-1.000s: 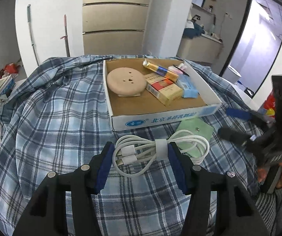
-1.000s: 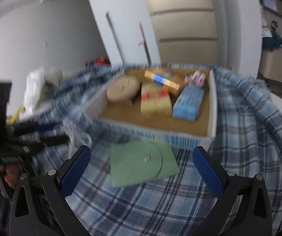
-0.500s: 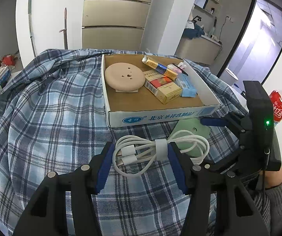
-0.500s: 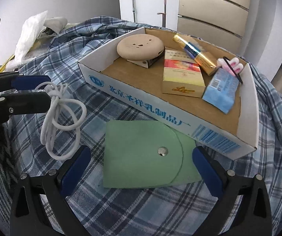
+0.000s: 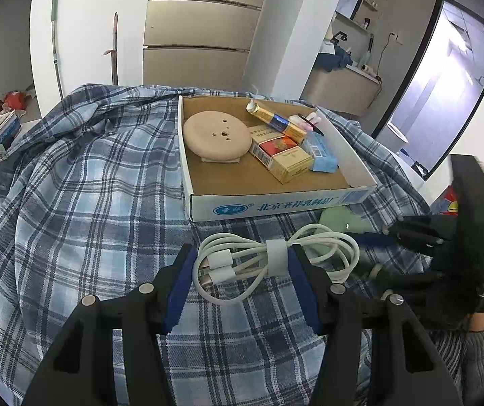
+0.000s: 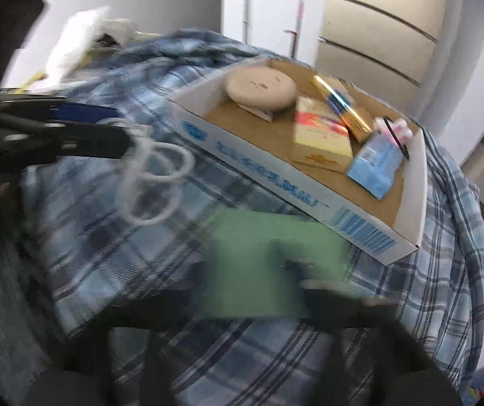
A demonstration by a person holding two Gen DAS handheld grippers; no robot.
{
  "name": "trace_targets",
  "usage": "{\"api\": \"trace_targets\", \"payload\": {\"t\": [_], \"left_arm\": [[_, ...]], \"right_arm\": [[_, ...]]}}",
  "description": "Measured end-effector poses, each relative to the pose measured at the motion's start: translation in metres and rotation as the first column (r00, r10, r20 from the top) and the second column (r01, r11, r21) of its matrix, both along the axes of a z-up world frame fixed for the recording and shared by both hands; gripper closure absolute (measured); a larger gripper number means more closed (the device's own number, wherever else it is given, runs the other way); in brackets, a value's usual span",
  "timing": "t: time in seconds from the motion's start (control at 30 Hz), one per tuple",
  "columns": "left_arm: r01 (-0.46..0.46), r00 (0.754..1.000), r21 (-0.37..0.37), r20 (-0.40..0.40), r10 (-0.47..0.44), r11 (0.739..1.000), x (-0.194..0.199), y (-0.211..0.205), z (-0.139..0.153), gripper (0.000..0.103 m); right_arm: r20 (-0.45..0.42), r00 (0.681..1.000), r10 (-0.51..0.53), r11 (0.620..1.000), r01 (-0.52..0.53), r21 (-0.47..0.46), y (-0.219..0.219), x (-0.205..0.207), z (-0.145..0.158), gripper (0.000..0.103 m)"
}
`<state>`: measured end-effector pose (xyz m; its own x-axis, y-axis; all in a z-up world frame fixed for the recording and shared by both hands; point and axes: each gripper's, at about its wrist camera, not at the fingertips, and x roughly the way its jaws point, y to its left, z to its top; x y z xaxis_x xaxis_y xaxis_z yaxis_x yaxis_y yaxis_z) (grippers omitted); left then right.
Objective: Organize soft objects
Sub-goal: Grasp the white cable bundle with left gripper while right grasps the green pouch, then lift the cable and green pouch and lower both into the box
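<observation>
A coiled white charging cable [image 5: 269, 264], smooth and rubbery, bound at its middle by a white strap, sits between the blue pads of the left gripper [image 5: 242, 280], whose black jaws stand narrow and pinch the bundle from both sides. The coil's long axis runs across the left wrist view, its plug ends toward the left pad and its loops trailing past the right one, over a rumpled blue-and-white plaid cloth [image 5: 83, 203] that covers the surface.

Just beyond the cable stands a shallow white cardboard tray with a brown inner floor [image 5: 275, 203]; its front wall carries a blue oval logo and blue Chinese characters too small to read with confidence, and a blue barcode shows at one corner in the right wrist view. Inside lie a round beige perforated disc [image 5: 218, 135], a red-and-gold carton [image 5: 282, 159], a gold-and-blue tube [image 5: 275, 120] and a pale blue packet [image 5: 323, 155].

A flat, matte green pouch with a metal snap [image 6: 265, 260] lies on the cloth just in front of the tray. The right gripper [image 6: 289, 270], heavily blurred, has its dark jaws closed together over the pouch; whether the pads actually pinch the material cannot be told.
</observation>
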<state>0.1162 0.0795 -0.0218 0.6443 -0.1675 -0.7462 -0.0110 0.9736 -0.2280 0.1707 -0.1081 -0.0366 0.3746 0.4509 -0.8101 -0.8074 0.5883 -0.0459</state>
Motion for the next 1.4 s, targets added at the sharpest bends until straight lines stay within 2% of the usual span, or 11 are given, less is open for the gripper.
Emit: {"api": "trace_targets", "payload": {"t": [0.17,0.2,0.23,0.27,0.3,0.4,0.57,0.87,1.0,1.23,1.4], "left_arm": [[-0.004,1.000,-0.001,0.002,0.004,1.000,-0.001,0.001,0.001,0.045],[-0.004,1.000,-0.001,0.002,0.004,1.000,-0.001,0.001,0.001,0.045],[-0.004,1.000,-0.001,0.002,0.004,1.000,-0.001,0.001,0.001,0.045],[-0.003,1.000,-0.001,0.001,0.003,1.000,-0.001,0.001,0.001,0.045],[-0.002,1.000,0.001,0.002,0.002,1.000,-0.001,0.000,0.001,0.045],[0.002,1.000,0.001,0.002,-0.002,1.000,-0.001,0.000,0.001,0.045],[0.006,1.000,0.001,-0.004,-0.006,1.000,0.001,0.000,-0.001,0.045],[0.012,1.000,0.002,-0.011,-0.012,1.000,0.001,0.000,-0.003,0.045],[0.010,1.000,0.000,-0.008,-0.010,1.000,0.001,-0.001,-0.003,0.045],[0.007,1.000,0.001,0.008,-0.007,1.000,0.000,0.000,0.001,0.045],[-0.006,1.000,0.005,0.022,0.006,1.000,-0.002,0.003,0.005,0.045]], "right_arm": [[0.016,1.000,-0.022,0.998,0.022,0.052,-0.016,-0.002,0.015,0.081],[0.008,1.000,-0.029,0.998,0.028,0.048,-0.019,0.001,0.014,0.063],[-0.004,0.999,-0.035,0.998,0.035,0.045,-0.021,0.005,0.012,0.021],[-0.006,0.999,-0.050,0.998,0.050,0.041,-0.023,0.009,0.010,0.004],[0.010,0.998,-0.060,0.997,0.060,0.042,-0.026,0.012,0.008,0.000],[0.013,0.997,-0.073,0.997,0.073,-0.006,-0.024,0.027,-0.003,0.000],[-0.090,0.993,-0.072,0.997,0.072,-0.013,-0.020,0.053,-0.018,0.000],[-0.120,0.992,-0.036,0.998,0.030,-0.055,-0.011,0.049,-0.028,0.000],[-0.142,0.989,-0.044,0.997,0.035,-0.067,-0.013,0.048,-0.024,0.006],[-0.108,0.993,-0.041,0.998,0.034,-0.061,-0.025,0.024,-0.020,0.006],[-0.041,0.998,-0.039,0.999,0.039,0.018,-0.038,0.003,0.007,0.006]]}}
